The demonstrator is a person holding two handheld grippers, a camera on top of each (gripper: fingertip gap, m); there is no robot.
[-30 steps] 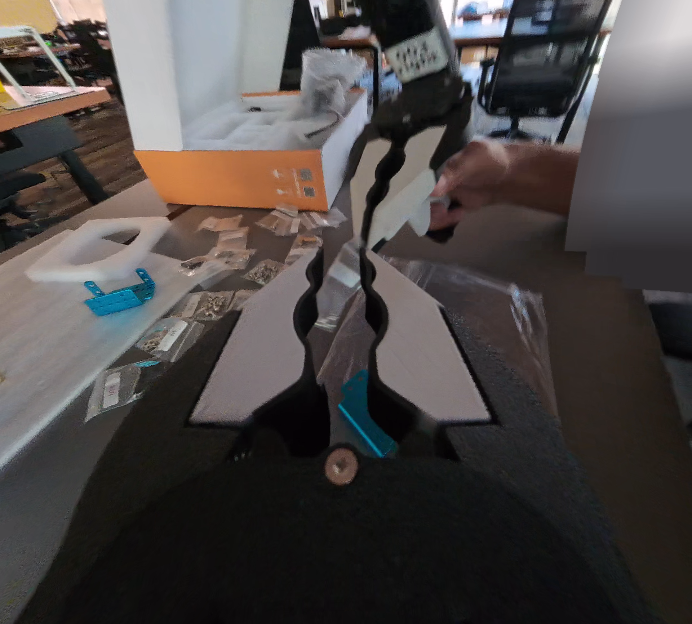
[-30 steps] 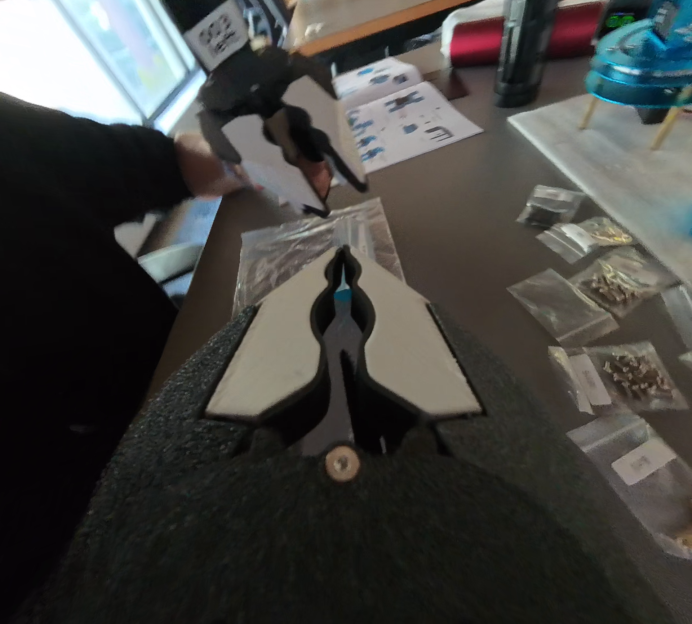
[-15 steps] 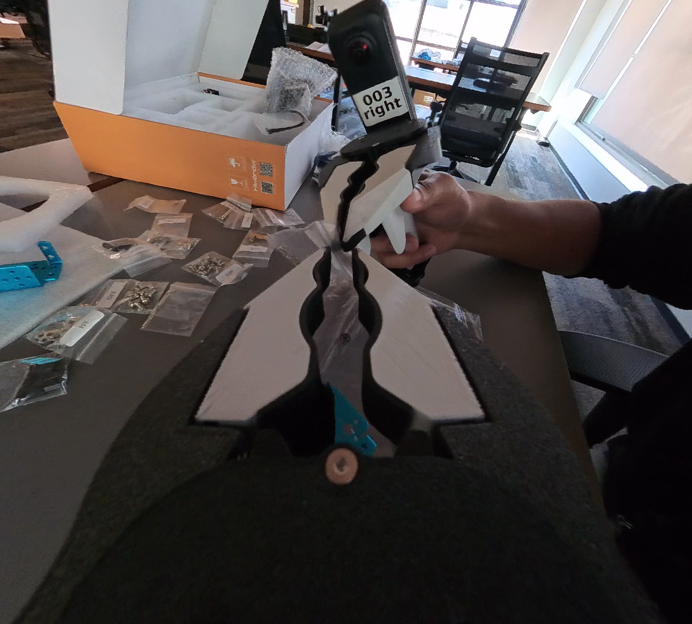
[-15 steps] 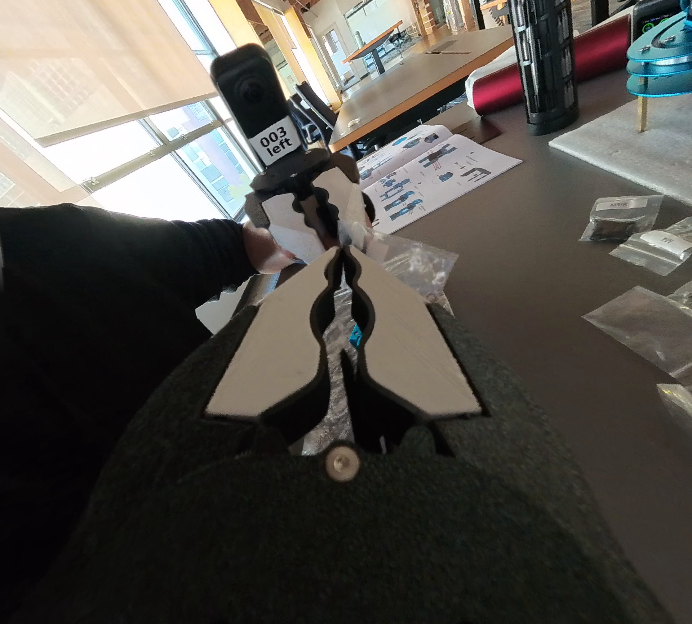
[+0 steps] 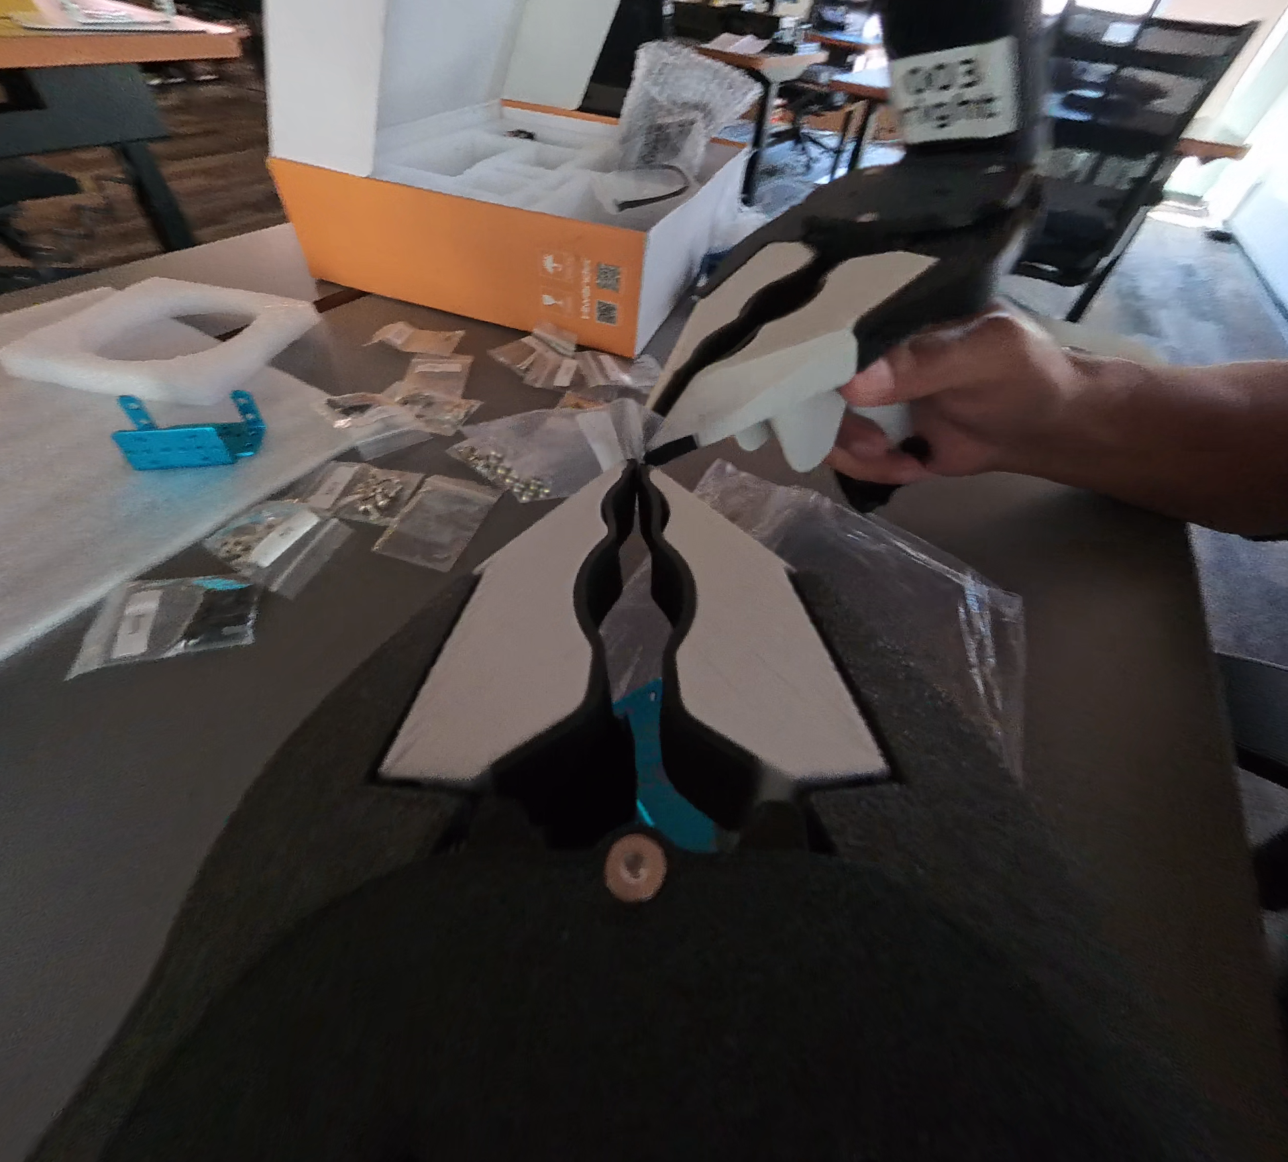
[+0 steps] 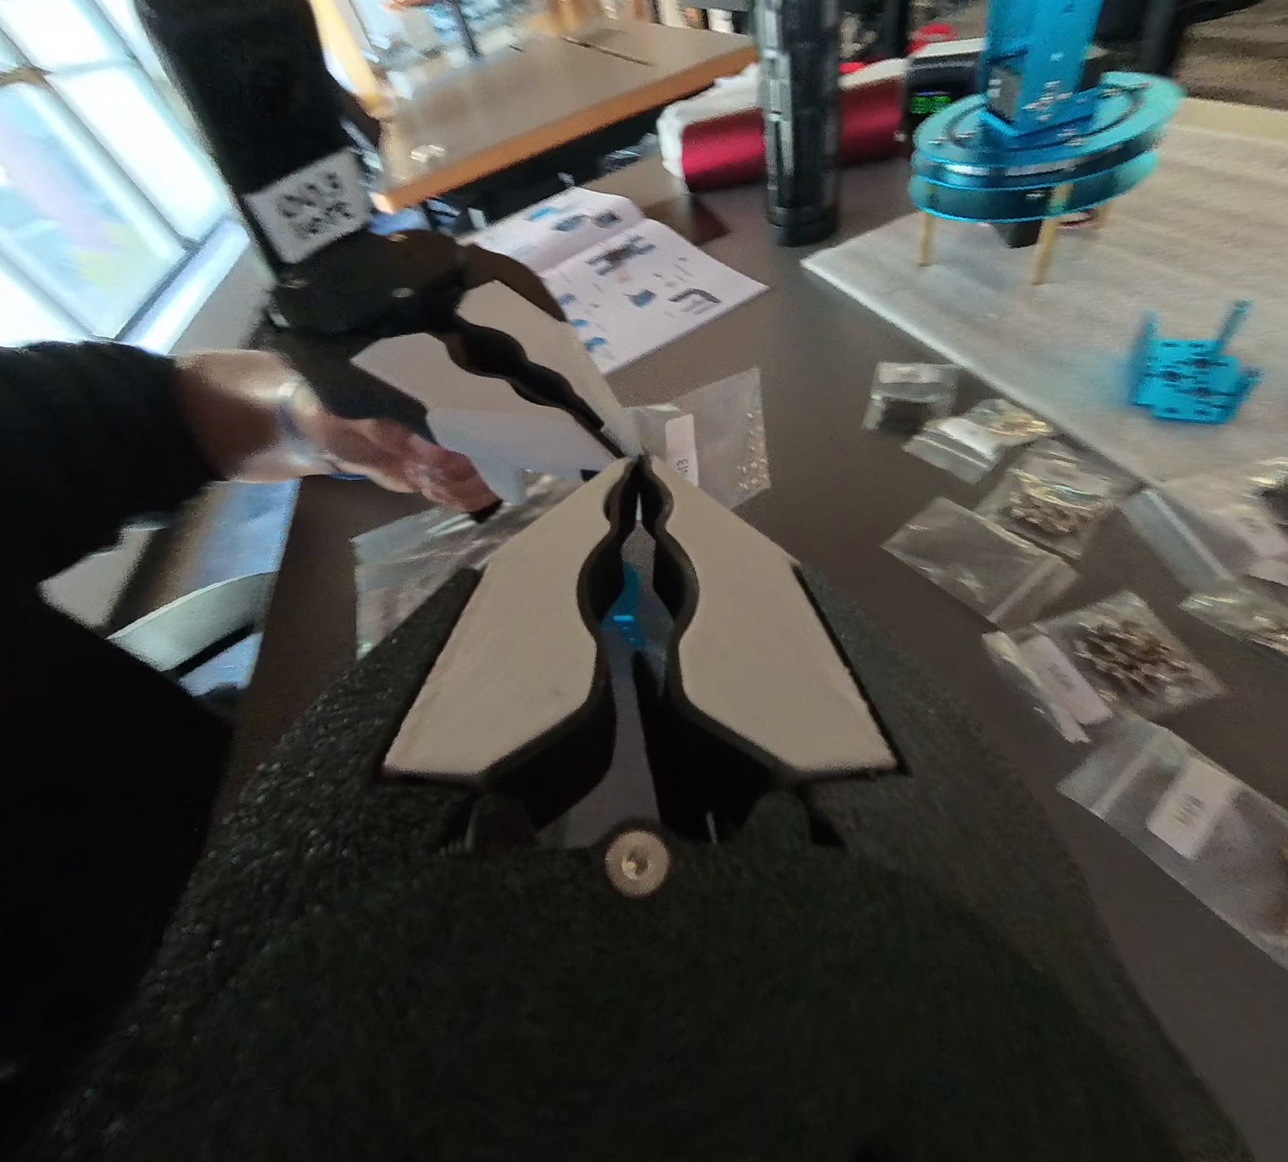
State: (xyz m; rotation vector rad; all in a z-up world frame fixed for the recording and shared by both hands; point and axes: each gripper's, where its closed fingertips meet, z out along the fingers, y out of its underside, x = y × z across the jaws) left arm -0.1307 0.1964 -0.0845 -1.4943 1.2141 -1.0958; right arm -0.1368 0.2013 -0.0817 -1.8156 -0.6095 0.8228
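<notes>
Left hand-held gripper (image 5: 638, 477): its two fingers are pinched together at the tips on the top edge of a clear plastic bag (image 5: 871, 578).

Right hand-held gripper (image 6: 639, 466): its fingers are also squeezed together at the tips, on the same edge of the bag. A hand (image 5: 955, 403) holds its handle.

How the two meet: the two sets of tips sit nose to nose, just touching, with the bag edge between them. Each one points at the other. Neither is nearer; both have the bag.

Where the bag is: it is lifted off the dark counter (image 5: 174, 745) and hangs down under the tips. Its long side runs back toward the left hand-held gripper's body.

What is in the bag: a blue metal part (image 5: 655, 773). It sits low in the bag, behind the pinched tips, in the gap between the left fingers. From the right wrist view a bit of the blue also shows between the right fingers.

Around them: many small clear bags of screws (image 5: 488, 466) lie flat on the counter. A blue metal bracket (image 5: 188, 442) lies on a white sheet beside a white foam piece (image 5: 153, 341). An open orange and white box (image 5: 474, 250) stands farther back.

Other side: an open instruction booklet (image 6: 627, 271), a tall black bottle (image 6: 801, 83) and a blue robot base on gold legs (image 6: 1031, 153) stand well apart from the bag.

Blur: both views are smeared, so tiny details are hard to tell.
</notes>
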